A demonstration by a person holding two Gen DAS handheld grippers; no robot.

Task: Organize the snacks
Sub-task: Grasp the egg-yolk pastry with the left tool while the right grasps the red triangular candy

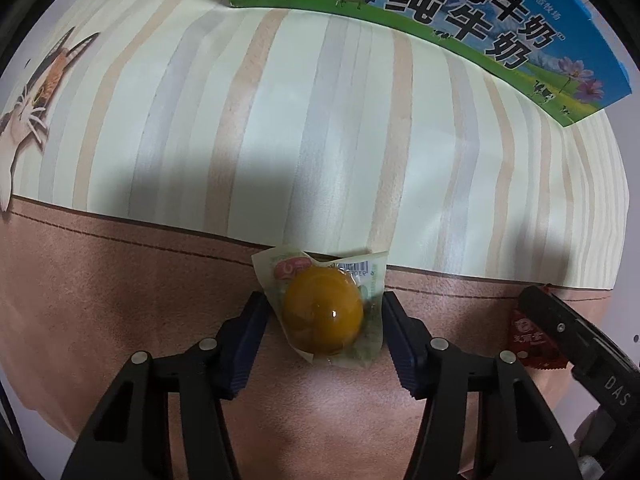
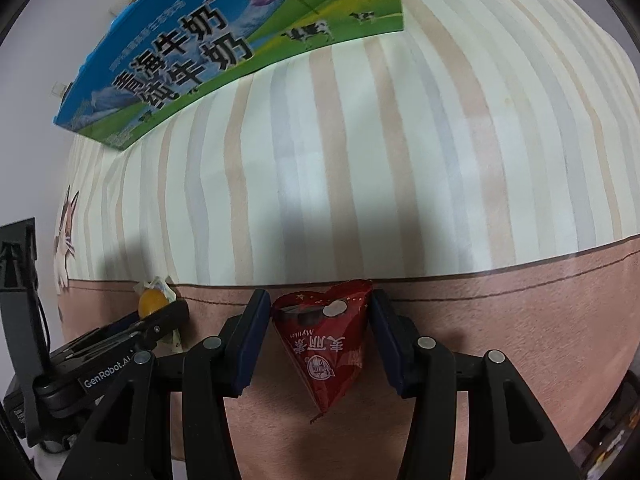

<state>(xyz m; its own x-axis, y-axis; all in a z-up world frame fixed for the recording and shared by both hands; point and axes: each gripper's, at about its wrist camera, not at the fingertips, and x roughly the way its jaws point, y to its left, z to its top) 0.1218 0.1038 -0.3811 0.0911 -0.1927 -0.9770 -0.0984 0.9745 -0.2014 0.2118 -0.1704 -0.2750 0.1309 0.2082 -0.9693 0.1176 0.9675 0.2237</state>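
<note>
In the left wrist view, an orange jelly cup (image 1: 324, 312) in a clear printed wrapper lies on the pink band of the tablecloth. My left gripper (image 1: 323, 298) points down over it, its dark pads against the wrapper's two sides. In the right wrist view, a red triangular snack packet (image 2: 326, 344) with white lettering sits between the pads of my right gripper (image 2: 319, 296), which press on both its sides. Each view also shows the other hand's tool: the right gripper (image 1: 568, 332) with the red packet (image 1: 528, 340), and the left gripper (image 2: 160, 320) with the jelly cup (image 2: 152, 302).
A blue and green milk carton box (image 1: 440, 20) (image 2: 224, 52) stands at the far side of the striped tablecloth (image 1: 320, 140). A cat print (image 1: 36, 108) marks the cloth's left edge. A black stand (image 2: 16, 280) rises at the left.
</note>
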